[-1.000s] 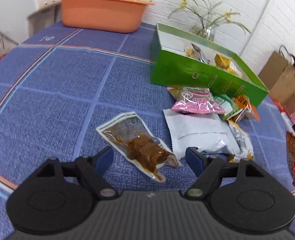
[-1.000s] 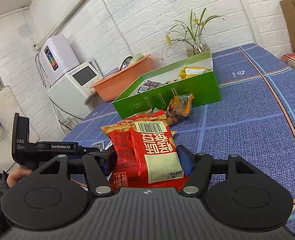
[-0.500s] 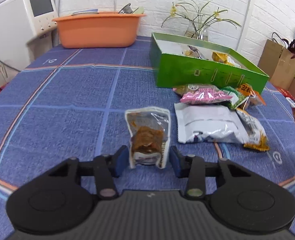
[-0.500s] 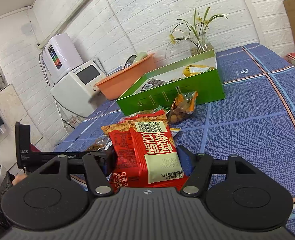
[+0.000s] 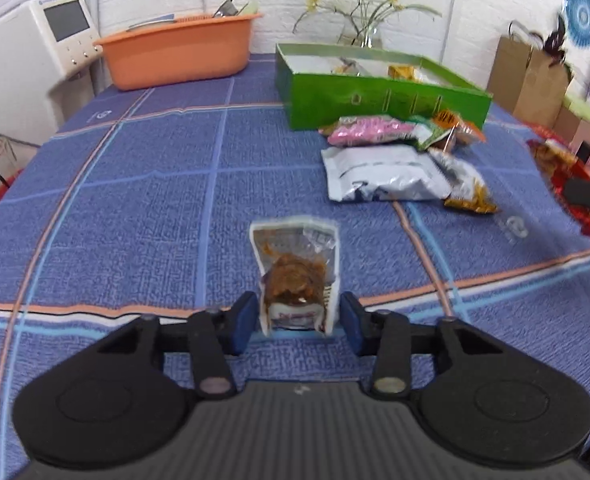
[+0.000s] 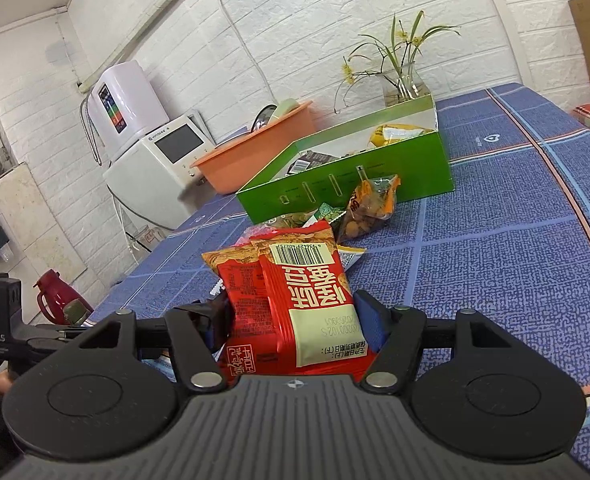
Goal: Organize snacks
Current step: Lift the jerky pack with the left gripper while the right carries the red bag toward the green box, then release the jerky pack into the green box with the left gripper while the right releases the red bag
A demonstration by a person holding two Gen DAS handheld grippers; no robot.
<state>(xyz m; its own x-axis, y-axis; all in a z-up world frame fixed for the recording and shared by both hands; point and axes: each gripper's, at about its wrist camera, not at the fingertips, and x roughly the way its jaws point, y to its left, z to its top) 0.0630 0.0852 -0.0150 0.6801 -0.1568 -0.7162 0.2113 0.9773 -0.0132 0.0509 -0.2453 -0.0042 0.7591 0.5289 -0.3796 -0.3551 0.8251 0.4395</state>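
Where the blue checked tablecloth (image 5: 135,200) spreads across both views, it carries everything else on the table. An orange plastic tub (image 5: 179,58) sits at its far edge by the white brick wall, with a white appliance with a screen (image 5: 27,48) just off the table's corner. Nearer the middle stands the open green box (image 5: 379,94), with a few packets lying inside it and a glass vase of yellow flowers (image 6: 405,80) just behind. Against the box's front wall lies a loose cluster of snacks: a pink packet (image 5: 369,130), a silver-white bag (image 5: 383,174) in front of that, and a clear bag of orange-brown nuts (image 6: 369,208) touching the box.

Between the right gripper (image 6: 291,326) fingers sit two red snack packets (image 6: 295,300), overlapped and printed with a barcode; both blue pads press against their sides, so the grip is closed on them.

Lower down in the left view, the left gripper (image 5: 297,318) frames a clear pouch of brown dried meat (image 5: 297,276), which stands upright on its end, well apart from the cluster. Its jaws have just been opening, and a narrow gap shows between each blue pad and the pouch's edges, so the pouch is between them but not squeezed.
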